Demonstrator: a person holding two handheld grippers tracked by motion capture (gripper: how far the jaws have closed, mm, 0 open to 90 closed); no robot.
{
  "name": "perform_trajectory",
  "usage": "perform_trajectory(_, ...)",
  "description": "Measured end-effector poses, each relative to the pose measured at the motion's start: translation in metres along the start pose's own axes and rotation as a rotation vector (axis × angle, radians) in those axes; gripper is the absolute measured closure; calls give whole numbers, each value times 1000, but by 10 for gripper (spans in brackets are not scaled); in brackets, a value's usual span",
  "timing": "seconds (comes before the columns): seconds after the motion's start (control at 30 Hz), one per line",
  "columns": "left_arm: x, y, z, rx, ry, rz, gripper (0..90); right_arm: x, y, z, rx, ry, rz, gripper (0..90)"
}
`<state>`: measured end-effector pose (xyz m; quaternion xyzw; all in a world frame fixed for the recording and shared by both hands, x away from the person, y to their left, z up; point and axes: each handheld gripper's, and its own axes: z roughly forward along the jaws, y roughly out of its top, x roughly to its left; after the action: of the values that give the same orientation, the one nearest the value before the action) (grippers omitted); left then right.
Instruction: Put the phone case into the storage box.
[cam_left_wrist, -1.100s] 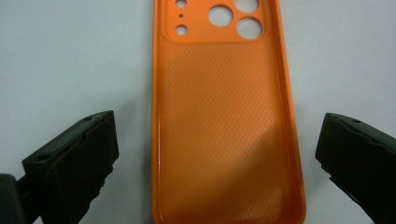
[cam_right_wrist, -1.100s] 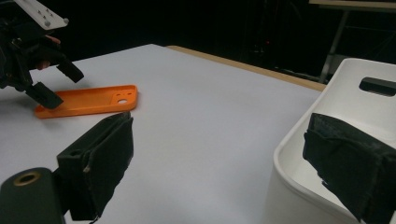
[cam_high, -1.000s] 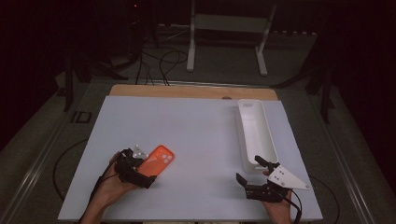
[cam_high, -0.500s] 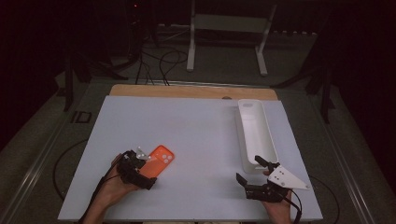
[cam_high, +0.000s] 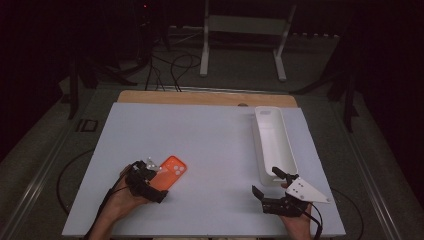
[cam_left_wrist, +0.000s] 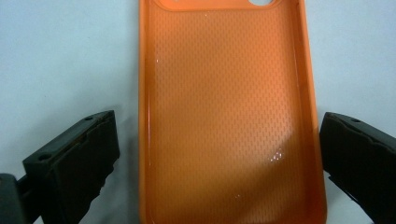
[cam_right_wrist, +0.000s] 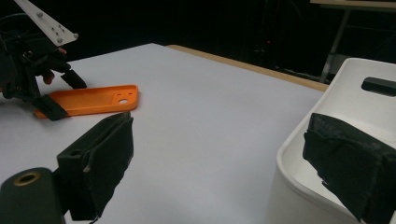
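Orange phone case flat on white worktop, hollow side up, at 7 o'clock of sheet. Long axis runs 7-to-1 o'clock; camera-cutout end toward 1.

Left gripper at case's near end, jaws open, one each side of case, small gaps visible in left gripper view.

White oblong tray at 3 o'clock; contents cannot tell.

Right gripper at tray's near end, jaws open, holding nothing.

Both grippers, left gripper and right gripper, rest low with jaws spread wide.
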<state>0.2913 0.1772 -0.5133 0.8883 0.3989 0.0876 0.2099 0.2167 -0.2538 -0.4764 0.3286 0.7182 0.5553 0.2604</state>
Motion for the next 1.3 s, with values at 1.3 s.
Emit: perform_trajectory(1.3,-6,3,-14,-84,18,15,168,0,1,0,3,-3,-6,86)
